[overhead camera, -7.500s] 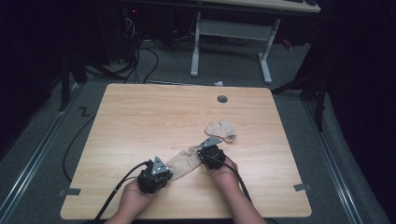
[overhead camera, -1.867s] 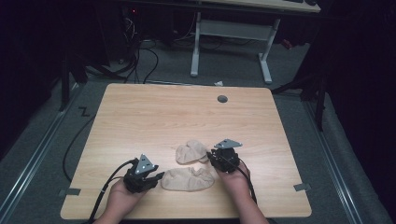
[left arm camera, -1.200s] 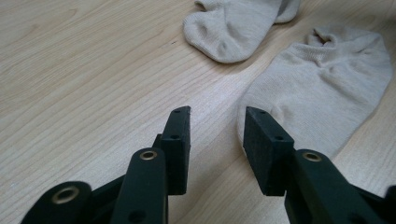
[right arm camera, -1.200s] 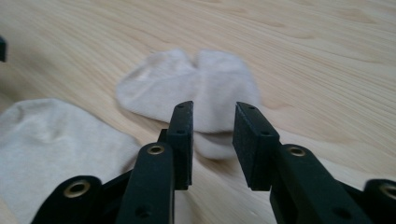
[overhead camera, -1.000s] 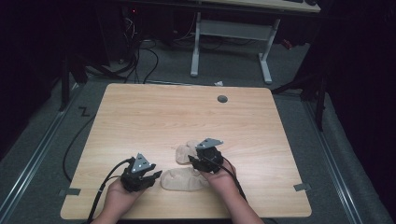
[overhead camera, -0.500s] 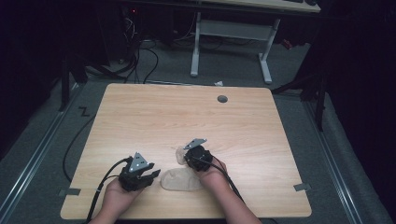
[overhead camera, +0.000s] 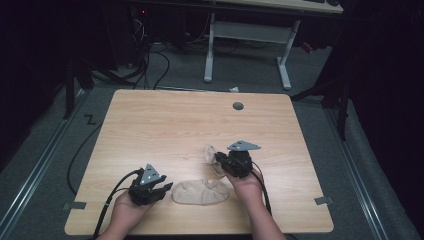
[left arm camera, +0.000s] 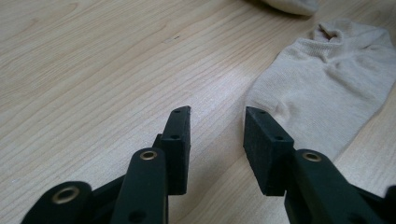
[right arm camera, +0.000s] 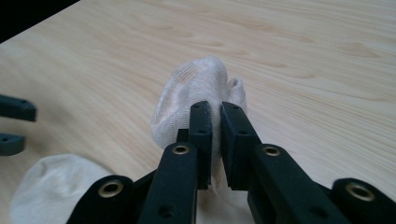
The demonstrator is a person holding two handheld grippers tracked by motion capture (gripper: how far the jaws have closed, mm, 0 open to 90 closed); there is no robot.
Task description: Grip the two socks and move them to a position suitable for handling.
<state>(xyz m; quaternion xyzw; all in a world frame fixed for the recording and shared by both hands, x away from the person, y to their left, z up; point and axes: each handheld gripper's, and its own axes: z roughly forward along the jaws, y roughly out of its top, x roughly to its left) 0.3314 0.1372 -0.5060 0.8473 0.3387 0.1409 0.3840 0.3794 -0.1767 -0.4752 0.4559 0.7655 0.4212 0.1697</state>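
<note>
Working across the wooden table [overhead camera: 190, 125], I have one beige sock [overhead camera: 200, 192] lying flat near the front edge, just beside my left gripper [left arm camera: 217, 140], whose jaws stand apart and empty. My right gripper [right arm camera: 216, 122] is pinched on the second sock [right arm camera: 196, 93], bunched just behind the flat one (both look light, limp and unbreakable), so I judge a fold or the cuff the best hold.

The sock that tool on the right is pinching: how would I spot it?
Find the wooden table, then the person's right tool near its front. The held sock bunches up between that tool's closed jaws, while the other sock lies flat by the open left tool.
</note>
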